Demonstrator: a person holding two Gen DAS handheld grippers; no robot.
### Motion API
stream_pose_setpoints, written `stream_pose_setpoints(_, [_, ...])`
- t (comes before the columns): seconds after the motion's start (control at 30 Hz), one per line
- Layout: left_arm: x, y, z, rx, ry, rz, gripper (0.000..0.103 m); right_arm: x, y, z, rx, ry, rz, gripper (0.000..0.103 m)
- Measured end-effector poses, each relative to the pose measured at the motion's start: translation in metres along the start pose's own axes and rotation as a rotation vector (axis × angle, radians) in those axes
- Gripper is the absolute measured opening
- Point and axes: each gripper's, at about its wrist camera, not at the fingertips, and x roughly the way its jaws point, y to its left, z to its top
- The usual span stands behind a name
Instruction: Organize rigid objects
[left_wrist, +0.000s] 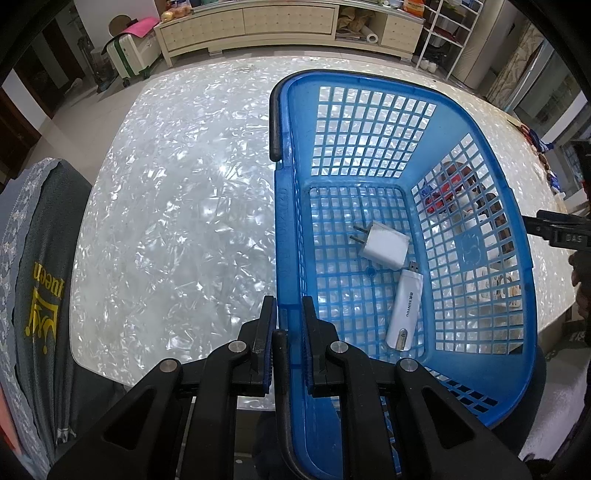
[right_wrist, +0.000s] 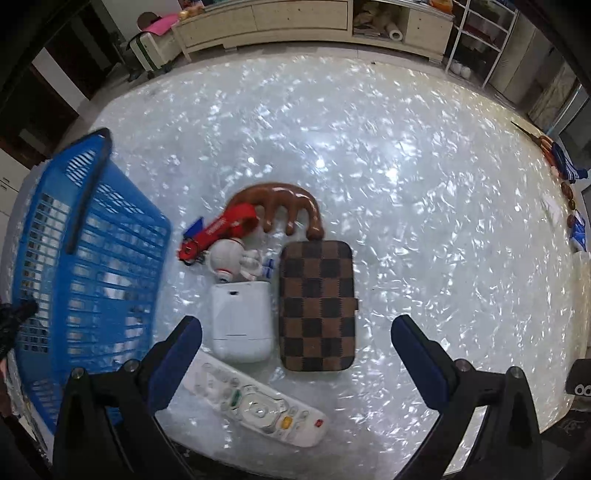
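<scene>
Left wrist view: blue basket on shell-pattern table, left gripper clamped on its near rim. Inside: white charger, USB dongle. Right gripper wide open above checkered case, w/ white box & remote near table's front edge; wooden comb behind.

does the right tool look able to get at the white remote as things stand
Probably yes. The right tool is open above the table, and the white remote lies uncovered just below it. The white case sits close beside it, so a careful approach is needed.
</scene>
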Motion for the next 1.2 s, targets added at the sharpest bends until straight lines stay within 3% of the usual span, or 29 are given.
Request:
stream_pose_setpoints(0.4, [-0.001,-0.001,0.0,0.011,0.001,0.003,0.014,0.042,-0.025,-0.001,0.028,0.061,-0.012,0.103])
stream_pose_setpoints(1.2, [-0.001,-0.001,0.0,0.009,-0.003,0.009,0.014,0.118,-0.005,0.0,-0.02,0.109,-0.08,0.103])
